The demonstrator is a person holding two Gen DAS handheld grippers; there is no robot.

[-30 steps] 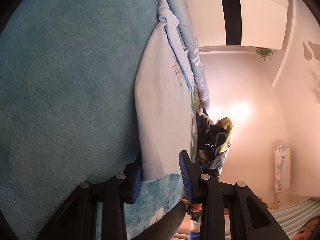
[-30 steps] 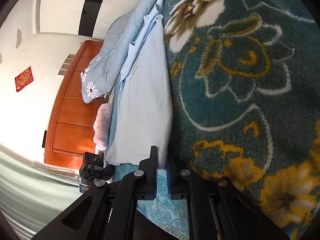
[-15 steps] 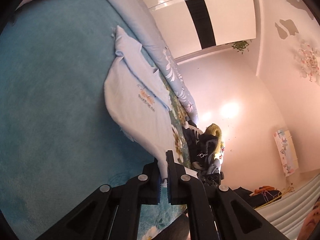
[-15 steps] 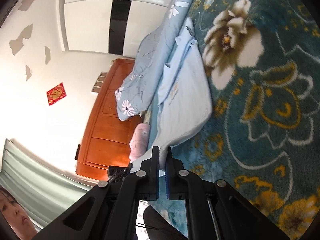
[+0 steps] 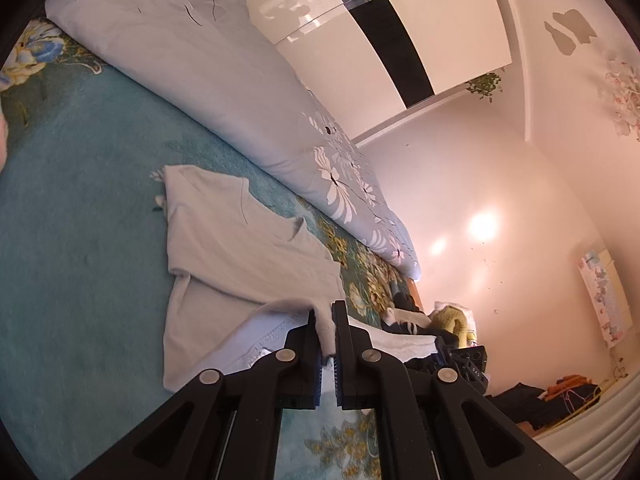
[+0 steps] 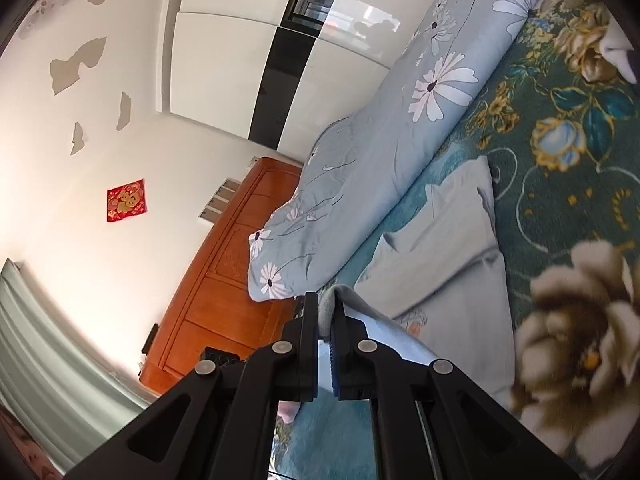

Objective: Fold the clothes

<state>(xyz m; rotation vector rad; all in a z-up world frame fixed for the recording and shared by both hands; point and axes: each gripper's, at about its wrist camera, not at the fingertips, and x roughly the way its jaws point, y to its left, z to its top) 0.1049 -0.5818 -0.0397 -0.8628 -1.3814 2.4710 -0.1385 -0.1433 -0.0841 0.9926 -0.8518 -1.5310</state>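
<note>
Jaws of both the left gripper [image 5: 327, 330] and right gripper [image 6: 327, 320] pinch the pale blue cotton T-shirt's [image 5: 240, 256] hem, lifted above the teal floral bedspread [image 5: 80, 208]; its chest print is unreadable.

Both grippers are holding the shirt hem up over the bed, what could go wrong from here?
The left gripper and right gripper each pinch only a small bit of the light blue shirt, so a corner may slip out mid-fold. The sleeves already lie bunched, so the hem could land crooked.
</note>
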